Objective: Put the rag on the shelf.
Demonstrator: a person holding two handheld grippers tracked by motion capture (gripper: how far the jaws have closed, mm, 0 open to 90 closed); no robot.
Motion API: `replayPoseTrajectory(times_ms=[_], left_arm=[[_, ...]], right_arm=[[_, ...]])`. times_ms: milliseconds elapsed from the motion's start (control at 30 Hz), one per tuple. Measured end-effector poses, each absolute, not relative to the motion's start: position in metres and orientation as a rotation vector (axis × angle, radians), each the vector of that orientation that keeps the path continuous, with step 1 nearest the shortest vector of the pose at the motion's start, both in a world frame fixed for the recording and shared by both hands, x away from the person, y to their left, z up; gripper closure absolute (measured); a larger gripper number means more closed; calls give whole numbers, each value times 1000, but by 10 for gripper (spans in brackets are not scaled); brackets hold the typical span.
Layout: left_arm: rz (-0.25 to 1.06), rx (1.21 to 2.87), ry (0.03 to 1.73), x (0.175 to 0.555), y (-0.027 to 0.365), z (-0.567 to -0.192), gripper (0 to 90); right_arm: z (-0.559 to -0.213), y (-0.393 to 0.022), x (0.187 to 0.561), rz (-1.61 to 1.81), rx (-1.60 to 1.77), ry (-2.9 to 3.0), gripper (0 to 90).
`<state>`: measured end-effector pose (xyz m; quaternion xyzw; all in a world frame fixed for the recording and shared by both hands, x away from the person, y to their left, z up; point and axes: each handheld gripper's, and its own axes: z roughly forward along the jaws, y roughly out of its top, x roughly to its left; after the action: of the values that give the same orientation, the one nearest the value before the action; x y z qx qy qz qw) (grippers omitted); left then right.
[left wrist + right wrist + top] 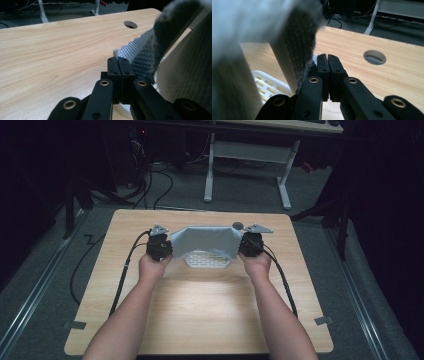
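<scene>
A grey waffle-textured cloth hangs stretched between my two grippers, draped over a white slotted basket on the wooden table. My left gripper is shut on the cloth's left corner; in the left gripper view the cloth comes out from between the closed jaws of the left gripper. My right gripper pinches the right corner; in the right gripper view the cloth rises beside the closed jaws of the right gripper, with the basket below.
A round cable hole sits near the table's far edge, just behind the cloth. Beyond the table stand a white desk frame and cables on the dark floor. Bare tabletop lies in front of the basket.
</scene>
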<state>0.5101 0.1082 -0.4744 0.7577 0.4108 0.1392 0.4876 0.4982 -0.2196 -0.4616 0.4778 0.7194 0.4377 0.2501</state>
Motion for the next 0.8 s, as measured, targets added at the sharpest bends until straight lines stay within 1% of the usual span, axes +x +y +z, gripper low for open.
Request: replayPoseTrajectory(times_ms=[200,300,333,367,400,500,600,667,700,733,767,800], left_arm=[[330,1842,1007,511,108,-479,893],[337,1837,1013,511,108,-479,885],[356,1821,1030,512,108,-478,834],[356,1821,1030,512,108,-478,808],[357,1811,1036,512,109,-477,808],[384,1801,1040,511,112,-474,752],[404,1783,1049,511,116,-471,669],[419,1780,1057,509,122,-467,627],[419,1780,1057,509,122,-467,609],[430,1771,1058,508,124,-465,609],[436,1757,1058,507,126,-464,574],[453,1755,1069,505,130,-461,559]], right_arm=[[-474,-227,497,1185,1344,1954,892],[-474,-228,497,1184,1340,1952,890],[-472,-229,495,1189,1348,1944,856],[-472,-229,495,1189,1348,1944,856],[-471,-229,495,1186,1345,1943,828],[-466,-229,493,1200,1327,1939,780],[-460,-230,491,1200,1308,1919,689],[-457,-232,489,1194,1304,1903,654],[-457,-232,489,1194,1304,1903,654],[-456,-233,489,1191,1305,1898,642],[-453,-236,488,1180,1307,1888,615],[-452,-237,487,1176,1313,1884,602]])
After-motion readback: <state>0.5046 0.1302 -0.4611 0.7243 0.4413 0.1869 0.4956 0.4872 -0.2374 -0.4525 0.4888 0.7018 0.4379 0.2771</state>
